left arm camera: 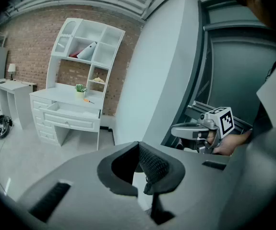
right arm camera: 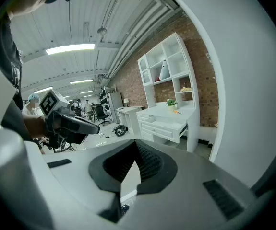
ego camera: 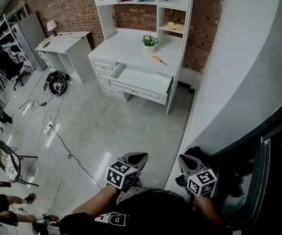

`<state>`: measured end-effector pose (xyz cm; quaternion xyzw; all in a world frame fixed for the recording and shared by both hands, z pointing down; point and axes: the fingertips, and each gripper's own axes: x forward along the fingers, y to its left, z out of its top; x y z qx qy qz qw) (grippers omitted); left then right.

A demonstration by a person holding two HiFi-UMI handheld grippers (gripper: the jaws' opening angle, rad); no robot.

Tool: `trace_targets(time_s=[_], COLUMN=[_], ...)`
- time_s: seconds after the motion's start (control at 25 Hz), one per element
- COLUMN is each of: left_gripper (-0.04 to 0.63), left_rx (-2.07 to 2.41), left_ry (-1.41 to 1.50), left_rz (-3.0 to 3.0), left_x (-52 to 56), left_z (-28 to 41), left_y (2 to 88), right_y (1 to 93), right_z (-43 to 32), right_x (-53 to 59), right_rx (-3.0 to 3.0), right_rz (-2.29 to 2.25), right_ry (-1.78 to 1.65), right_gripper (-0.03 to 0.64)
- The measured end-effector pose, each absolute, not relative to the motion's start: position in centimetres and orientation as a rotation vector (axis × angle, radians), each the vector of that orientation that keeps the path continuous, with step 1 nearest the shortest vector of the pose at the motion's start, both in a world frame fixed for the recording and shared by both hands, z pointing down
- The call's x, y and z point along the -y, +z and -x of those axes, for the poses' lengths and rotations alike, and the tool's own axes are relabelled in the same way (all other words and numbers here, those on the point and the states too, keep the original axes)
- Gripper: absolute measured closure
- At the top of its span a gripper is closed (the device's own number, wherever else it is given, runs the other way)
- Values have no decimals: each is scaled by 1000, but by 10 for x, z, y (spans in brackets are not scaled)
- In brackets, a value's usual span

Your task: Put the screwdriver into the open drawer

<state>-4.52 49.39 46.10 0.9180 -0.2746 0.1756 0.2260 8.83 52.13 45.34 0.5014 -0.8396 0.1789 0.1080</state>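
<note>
Across the floor, well apart from us, stands the white desk [ego camera: 131, 50], and its surface carries what we need. Its top drawer [ego camera: 143, 78] is pulled open toward us. Close to our body we hold the left gripper [ego camera: 134, 156] and the right gripper [ego camera: 192, 155], each with its jaws drawn together on nothing. Near the small potted plant [ego camera: 149, 41], the screwdriver [ego camera: 159, 59] lies flat on the surface, just behind the drawer. We judge it light, stiff and prone to roll. The orange handle should give a surer hold than the thin, smooth shaft.
</note>
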Motion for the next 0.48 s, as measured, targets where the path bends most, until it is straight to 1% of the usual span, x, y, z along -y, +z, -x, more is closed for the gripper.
trace_targets(time_s=[0.48], left_gripper=[580], left_rx=[755], left_ry=[462], left_rz=[-2553], left_x=[-481], left_z=[38], left_y=[453], right_y=[450], right_z=[-90], right_x=[-512], right_rx=[2476], right_rz=[-1474], right_ry=[518], right_gripper=[612])
